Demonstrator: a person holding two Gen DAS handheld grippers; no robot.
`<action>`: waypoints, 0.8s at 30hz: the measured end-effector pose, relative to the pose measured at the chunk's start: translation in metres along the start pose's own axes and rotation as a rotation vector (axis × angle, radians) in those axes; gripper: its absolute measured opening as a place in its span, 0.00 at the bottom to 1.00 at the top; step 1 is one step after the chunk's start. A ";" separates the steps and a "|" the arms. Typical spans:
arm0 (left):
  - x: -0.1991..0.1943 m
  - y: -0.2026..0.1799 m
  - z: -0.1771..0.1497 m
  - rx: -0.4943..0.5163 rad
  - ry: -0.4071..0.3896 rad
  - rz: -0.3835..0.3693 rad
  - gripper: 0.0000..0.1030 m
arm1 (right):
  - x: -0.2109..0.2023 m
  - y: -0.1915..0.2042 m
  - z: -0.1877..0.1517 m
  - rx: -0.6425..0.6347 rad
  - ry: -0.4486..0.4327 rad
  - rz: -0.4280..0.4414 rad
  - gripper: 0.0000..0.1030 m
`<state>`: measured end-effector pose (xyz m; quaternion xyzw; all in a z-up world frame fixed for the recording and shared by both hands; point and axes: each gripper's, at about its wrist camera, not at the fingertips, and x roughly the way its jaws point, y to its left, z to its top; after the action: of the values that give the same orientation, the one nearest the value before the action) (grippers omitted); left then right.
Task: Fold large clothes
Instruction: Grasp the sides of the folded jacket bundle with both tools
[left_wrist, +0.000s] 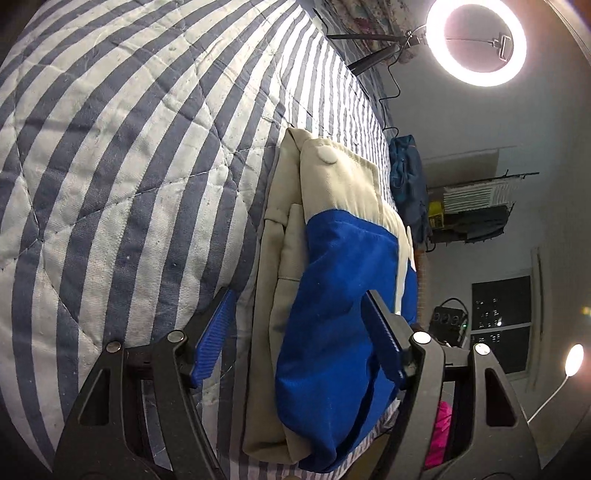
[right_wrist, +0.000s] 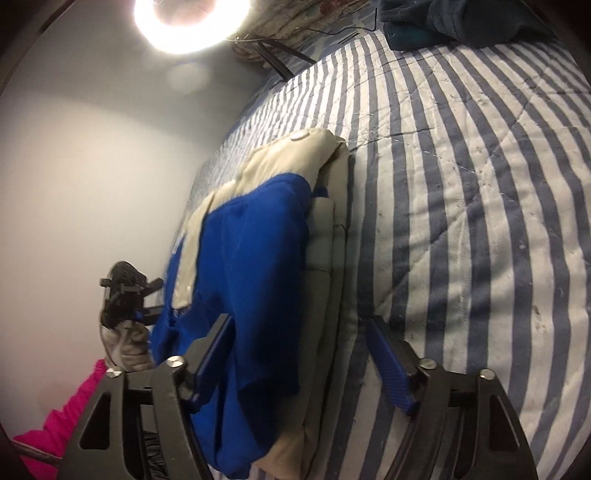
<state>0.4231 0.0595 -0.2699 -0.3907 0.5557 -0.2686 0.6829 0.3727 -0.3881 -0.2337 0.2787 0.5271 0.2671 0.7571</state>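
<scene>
Folded blue-and-beige garment (left_wrist: 332, 332) between both gaping tongs, left (left_wrist: 299, 332) and right (right_wrist: 299, 354), pad contact unclear, near end cut off.

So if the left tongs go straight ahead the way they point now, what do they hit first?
Most likely the folded blue and beige garment. It already sits between the open left tongs, lying on the striped quilt. Depth is hard to judge.

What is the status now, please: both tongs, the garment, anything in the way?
Left tongs open, right tongs open, each straddling folded blue-and-beige garment. Garment flat on striped quilt. Nothing blocking.
</scene>
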 end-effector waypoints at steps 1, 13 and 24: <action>0.001 0.001 0.000 -0.007 0.001 -0.011 0.70 | 0.001 -0.002 0.001 0.009 0.010 0.023 0.63; 0.014 -0.018 -0.007 0.092 0.043 0.038 0.50 | 0.015 0.010 0.003 -0.004 0.047 0.041 0.50; 0.024 -0.048 -0.012 0.198 -0.028 0.184 0.36 | 0.023 0.035 0.004 -0.073 0.018 -0.086 0.37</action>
<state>0.4202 0.0111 -0.2444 -0.2724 0.5504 -0.2528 0.7476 0.3796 -0.3482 -0.2226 0.2254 0.5353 0.2562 0.7726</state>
